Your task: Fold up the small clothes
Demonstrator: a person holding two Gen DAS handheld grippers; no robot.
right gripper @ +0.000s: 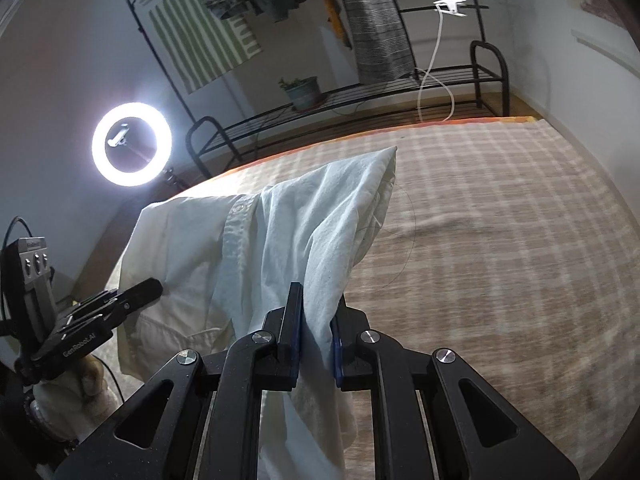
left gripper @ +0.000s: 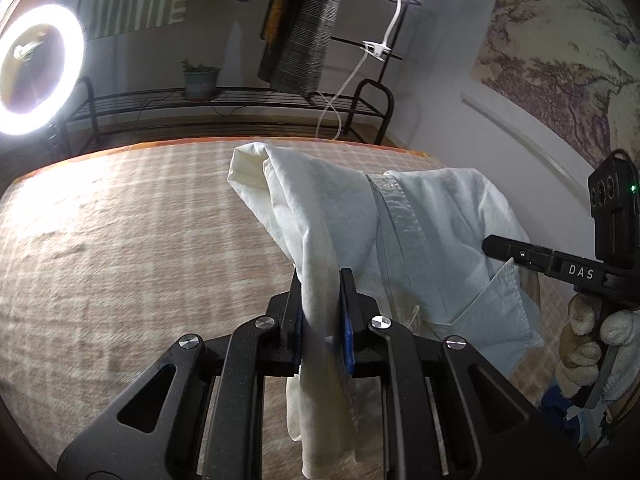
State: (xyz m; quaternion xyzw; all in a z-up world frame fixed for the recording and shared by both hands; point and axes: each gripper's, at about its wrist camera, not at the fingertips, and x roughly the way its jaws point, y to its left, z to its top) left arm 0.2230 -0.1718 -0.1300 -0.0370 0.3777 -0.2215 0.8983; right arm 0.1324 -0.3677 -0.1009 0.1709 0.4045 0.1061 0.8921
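- My left hand-held gripper (left gripper: 320, 300) is clamped on a bunched fold of the white shirt (left gripper: 420, 240); the cloth runs between its blue pads (left gripper: 347, 340) and hangs limp below them.
- My right hand-held gripper (right gripper: 316, 312) pinches another gathered edge of the same shirt (right gripper: 280, 240), jaws nearly together on the fabric.
- The shirt is thin, creased cotton, held up over the bed and draped between the two grippers; a stitched button placket (right gripper: 236, 232) and a pointed collar (left gripper: 496, 304) show.
- Beneath lies a woven plaid bedcover (right gripper: 500, 240) in tan and cream with an orange edge.
- A gloved hand (left gripper: 588, 348) in knitted white fabric grips the right tool's handle.
- A glowing ring light (right gripper: 132, 144) stands beyond a black metal rack (left gripper: 240, 98).
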